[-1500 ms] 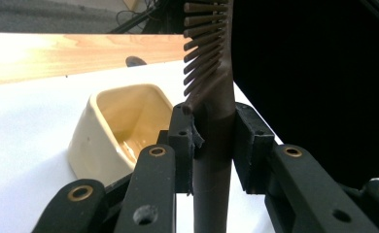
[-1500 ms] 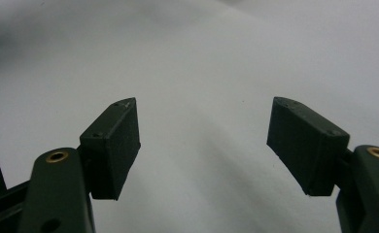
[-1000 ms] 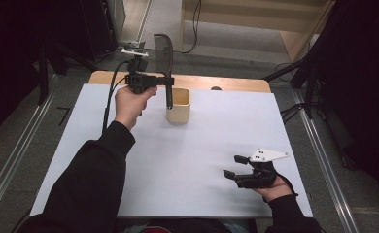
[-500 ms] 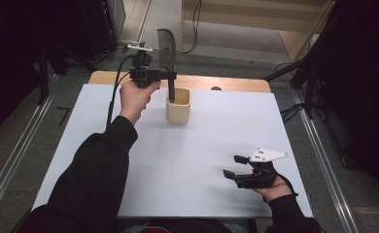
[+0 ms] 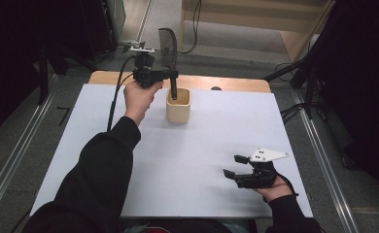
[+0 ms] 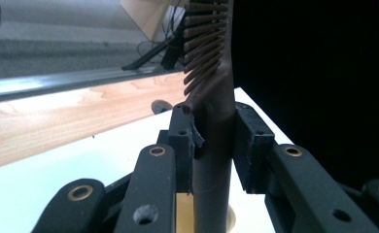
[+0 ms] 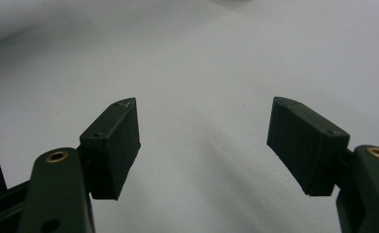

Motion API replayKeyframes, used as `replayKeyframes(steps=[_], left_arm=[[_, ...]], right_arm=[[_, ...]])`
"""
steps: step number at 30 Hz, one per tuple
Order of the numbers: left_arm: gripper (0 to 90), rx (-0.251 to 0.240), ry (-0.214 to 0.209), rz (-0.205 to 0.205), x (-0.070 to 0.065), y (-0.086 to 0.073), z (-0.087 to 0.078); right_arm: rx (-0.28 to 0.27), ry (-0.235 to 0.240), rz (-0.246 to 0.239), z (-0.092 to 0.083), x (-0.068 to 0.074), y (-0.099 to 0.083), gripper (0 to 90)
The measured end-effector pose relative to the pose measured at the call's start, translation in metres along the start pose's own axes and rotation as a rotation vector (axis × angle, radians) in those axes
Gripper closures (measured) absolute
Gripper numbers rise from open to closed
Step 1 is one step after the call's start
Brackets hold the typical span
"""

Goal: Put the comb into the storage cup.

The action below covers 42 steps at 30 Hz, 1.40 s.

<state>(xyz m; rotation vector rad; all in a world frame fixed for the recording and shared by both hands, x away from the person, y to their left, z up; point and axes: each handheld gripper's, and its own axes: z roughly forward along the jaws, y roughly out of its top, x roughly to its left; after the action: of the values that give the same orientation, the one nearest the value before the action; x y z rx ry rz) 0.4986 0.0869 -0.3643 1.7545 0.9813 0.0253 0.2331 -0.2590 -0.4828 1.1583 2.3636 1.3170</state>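
Observation:
A dark brown comb [image 5: 168, 46] stands upright with its teeth at the top and its handle end dipping into a beige cup [image 5: 178, 111] at the back of the white table. My left gripper [image 5: 172, 74] is shut on the comb's handle just above the cup. In the left gripper view the comb [image 6: 216, 97] rises between the two pads, and the cup's rim [image 6: 182, 213] shows below. At the front right, my right gripper [image 5: 232, 166] rests low over the table, open; nothing lies between its fingers [image 7: 114, 145].
The white table top [image 5: 202, 145] has a wooden strip [image 5: 236, 83] along its far edge, with a small dark round thing [image 5: 216, 88] there. Metal rails [image 5: 323, 160] run along both sides. Cables and dark stands lie on the floor beyond.
My left gripper has carried the comb to the right, and the handle end now sits inside the cup instead of beside it. The right gripper has stayed still.

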Motion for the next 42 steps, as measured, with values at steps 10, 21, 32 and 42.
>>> replayKeyframes(steps=[10, 21, 32, 42], left_arm=[[72.7, -0.011, 0.01, 0.01, 0.001, -0.002, 0.007], [72.7, -0.002, 0.01, 0.005, 0.004, -0.008, 0.015], [72.6, 0.01, 0.014, 0.0, 0.01, -0.014, 0.018], [72.6, 0.026, 0.019, -0.002, 0.015, -0.021, 0.019]], right_arm=[[-0.005, -0.001, -0.002, 0.0, 0.0, 0.0, 25.8], [-0.004, 0.0, 0.001, 0.0, 0.0, 0.0, 25.8], [-0.001, -0.003, 0.004, 0.0, -0.001, 0.0, 25.8], [0.005, -0.007, 0.002, 0.0, 0.0, 0.0, 25.8]])
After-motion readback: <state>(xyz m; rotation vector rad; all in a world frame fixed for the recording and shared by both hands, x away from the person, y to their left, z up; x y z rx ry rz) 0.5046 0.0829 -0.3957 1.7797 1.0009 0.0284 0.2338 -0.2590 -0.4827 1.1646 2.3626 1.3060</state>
